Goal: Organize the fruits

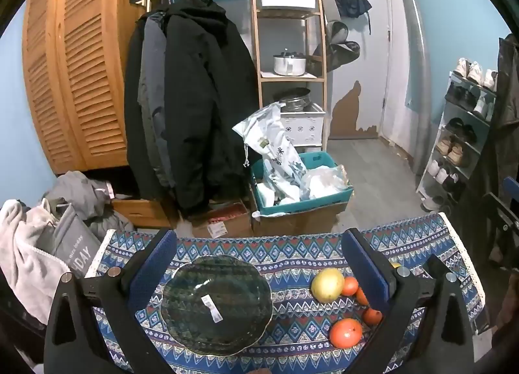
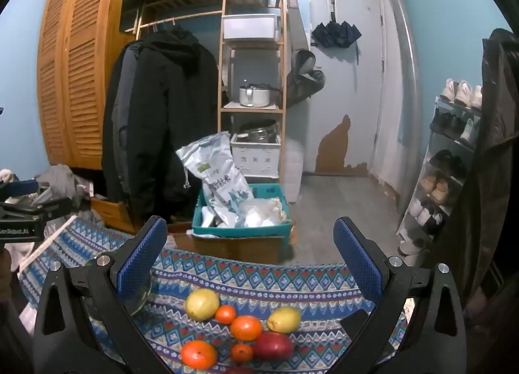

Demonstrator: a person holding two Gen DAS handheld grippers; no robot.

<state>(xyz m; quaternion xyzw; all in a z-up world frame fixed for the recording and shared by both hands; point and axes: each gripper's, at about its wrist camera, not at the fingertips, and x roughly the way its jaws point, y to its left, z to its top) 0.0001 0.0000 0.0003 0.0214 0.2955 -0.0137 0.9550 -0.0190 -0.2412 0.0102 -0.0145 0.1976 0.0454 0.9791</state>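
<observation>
While fingers of both grippers gape empty | plate (image 1: 216,306) left of fruits (image 2: 240,328) | tablecloth (image 1: 292,260) beneath

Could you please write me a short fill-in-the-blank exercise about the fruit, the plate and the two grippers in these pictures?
1. The glass plate holds ____ fruit.
2. Both the left gripper and the right gripper have their jaws ____.
3. Near the oranges, the red apple lies directly on the patterned ____.
4. In the right wrist view, the number of yellow lemons is ____.

Missing words: no; open; tablecloth; two
</observation>
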